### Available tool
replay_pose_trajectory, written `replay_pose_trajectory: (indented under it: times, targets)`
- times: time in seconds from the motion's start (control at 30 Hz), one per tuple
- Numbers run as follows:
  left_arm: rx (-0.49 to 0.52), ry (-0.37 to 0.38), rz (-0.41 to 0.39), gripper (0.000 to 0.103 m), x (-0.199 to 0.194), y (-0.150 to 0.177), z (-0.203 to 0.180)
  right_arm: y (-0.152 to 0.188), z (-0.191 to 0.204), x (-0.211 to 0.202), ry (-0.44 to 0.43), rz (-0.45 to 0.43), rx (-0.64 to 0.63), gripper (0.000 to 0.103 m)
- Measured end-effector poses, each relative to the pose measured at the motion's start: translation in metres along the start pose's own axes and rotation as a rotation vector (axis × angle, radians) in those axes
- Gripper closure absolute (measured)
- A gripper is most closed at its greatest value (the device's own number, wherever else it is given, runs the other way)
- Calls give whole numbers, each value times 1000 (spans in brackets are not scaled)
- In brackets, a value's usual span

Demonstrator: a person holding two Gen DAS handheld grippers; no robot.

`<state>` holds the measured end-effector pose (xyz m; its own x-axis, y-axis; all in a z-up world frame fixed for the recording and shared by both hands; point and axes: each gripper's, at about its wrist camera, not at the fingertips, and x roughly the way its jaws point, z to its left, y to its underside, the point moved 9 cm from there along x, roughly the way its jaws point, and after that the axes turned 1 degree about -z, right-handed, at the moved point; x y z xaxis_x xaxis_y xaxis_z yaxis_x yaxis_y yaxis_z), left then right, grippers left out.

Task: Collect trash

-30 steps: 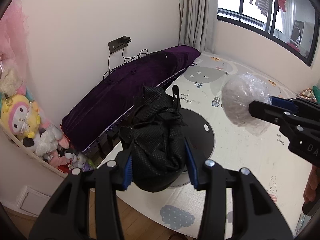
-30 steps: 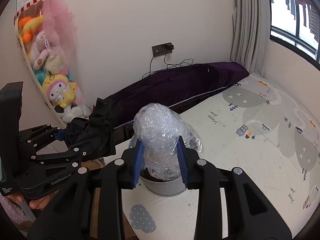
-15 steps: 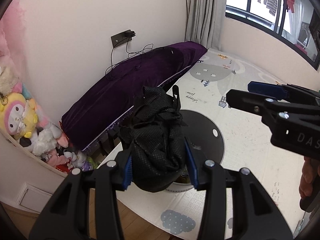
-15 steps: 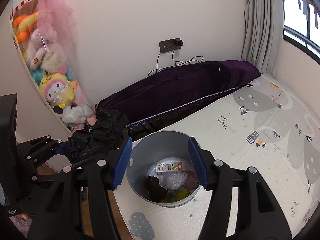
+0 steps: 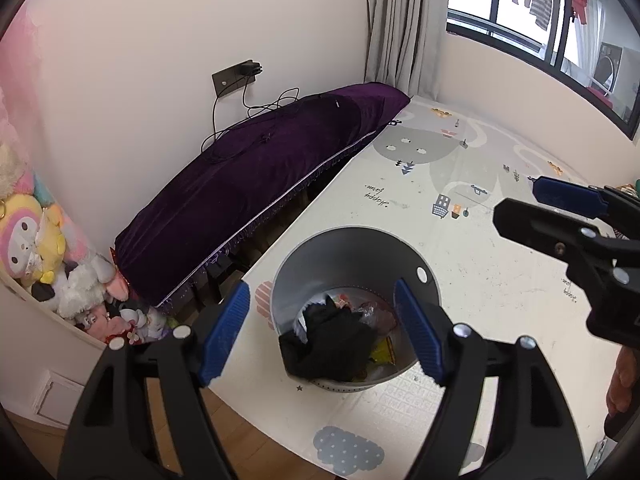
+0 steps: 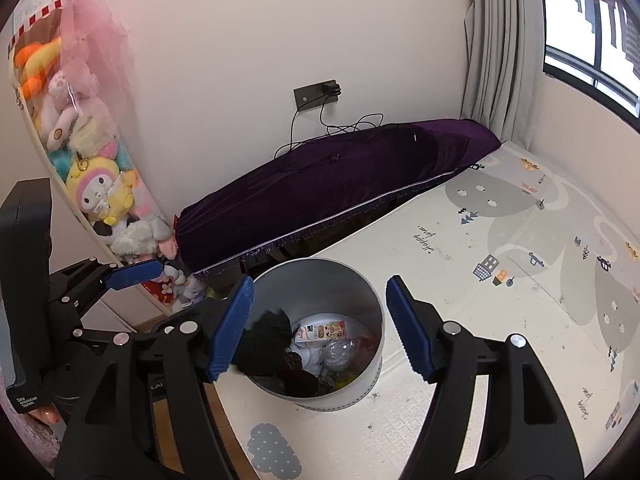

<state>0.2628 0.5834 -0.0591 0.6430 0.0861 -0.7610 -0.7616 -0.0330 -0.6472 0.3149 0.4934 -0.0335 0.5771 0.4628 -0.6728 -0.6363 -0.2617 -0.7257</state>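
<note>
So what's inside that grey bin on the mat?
Inside the grey bin: a crumpled black bag, a small printed carton, a clear plastic wad and yellow scraps. Whatever lies beneath them is hidden.

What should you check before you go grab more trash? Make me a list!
1. Black cloth inside the grey bin: ok.
2. Crumpled clear plastic inside the bin: ok.
3. Left gripper empty, jaws opening: ok.
4. Right gripper empty, jaws opening: ok.
5. Bin standing upright on the play mat: ok.
6. More trash left on the mat: cannot tell, none shows in these views.
</note>
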Motion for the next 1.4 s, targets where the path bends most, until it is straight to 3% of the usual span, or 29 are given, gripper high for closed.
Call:
replay_pose_trajectory:
  times: [0.3, 0.5, 0.73, 1.03, 1.4]
  targets:
    - [7, 17, -11, 28, -11, -2, -5, 8, -5, -12, 22, 3, 17, 36]
    - [27, 31, -32, 26, -24, 0, -10, 17, -5, -28, 54, -5, 26, 29]
    - [98, 70, -61, 23, -37, 7, -32, 36, -20, -56, 150, -18, 67, 18]
    - [254, 214, -58, 20, -43, 22, -103, 96, -73, -114, 342, 1, 224, 17]
    - [415, 351, -68, 18, -92, 53, -228, 197, -163, -245, 620, -7, 460, 16]
